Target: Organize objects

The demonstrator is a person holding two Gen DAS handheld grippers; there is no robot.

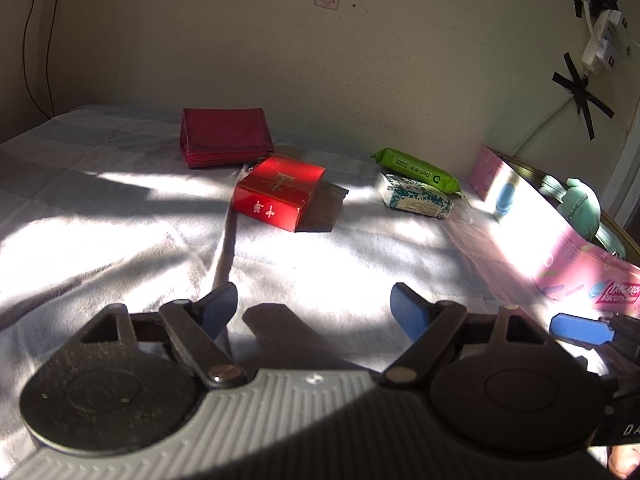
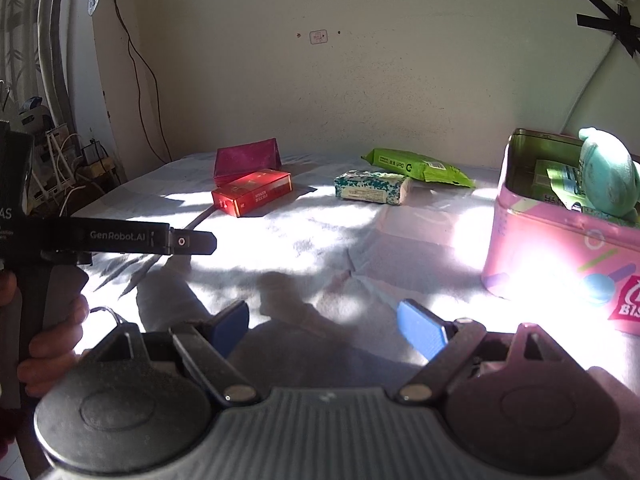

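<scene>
Hovering low over the sunlit bed sheet (image 1: 120, 216), the left claw (image 1: 314, 308) stands wide open and holds nothing. The right claw (image 2: 324, 326) is likewise spread wide and empty. On the sheet lie a dark red wallet (image 1: 226, 136) near the wall, a red box (image 1: 280, 192) just in front of it, then a speckled white-and-teal packet (image 1: 414, 196) touching a green packet (image 1: 416, 170) behind it. A pink biscuit tin (image 2: 560, 252) stands open at the right, with a teal plush toy (image 2: 608, 178) and green packets inside.
</scene>
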